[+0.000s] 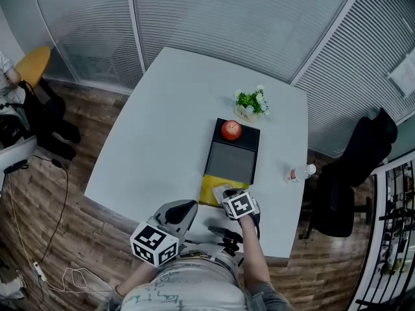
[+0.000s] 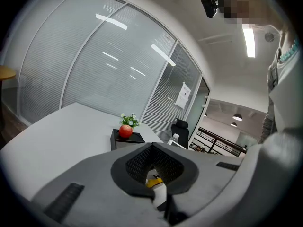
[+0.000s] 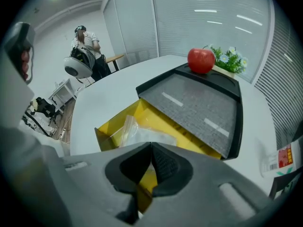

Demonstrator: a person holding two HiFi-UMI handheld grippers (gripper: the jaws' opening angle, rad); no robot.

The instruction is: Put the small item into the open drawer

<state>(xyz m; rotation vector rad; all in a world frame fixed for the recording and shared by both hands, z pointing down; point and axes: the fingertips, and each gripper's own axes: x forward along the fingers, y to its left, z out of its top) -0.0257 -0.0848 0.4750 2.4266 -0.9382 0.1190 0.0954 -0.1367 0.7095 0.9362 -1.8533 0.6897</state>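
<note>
A black drawer unit (image 1: 232,161) lies on the white table, and its yellow drawer (image 1: 209,192) is pulled out toward me. In the right gripper view a clear plastic packet (image 3: 137,131) lies inside the yellow drawer (image 3: 108,126). My right gripper (image 1: 222,193) points steeply down over the drawer's near end. Its jaws (image 3: 151,145) are shut, tips together, and I see nothing between them. My left gripper (image 1: 189,206) hangs at the table's near edge, left of the drawer. Its jaws (image 2: 152,146) are also shut with nothing in them.
A red apple (image 1: 231,129) sits on the far end of the unit, with a small flower pot (image 1: 251,102) behind it. A water bottle (image 1: 301,172) lies near the table's right edge. A black office chair (image 1: 350,173) stands to the right of the table.
</note>
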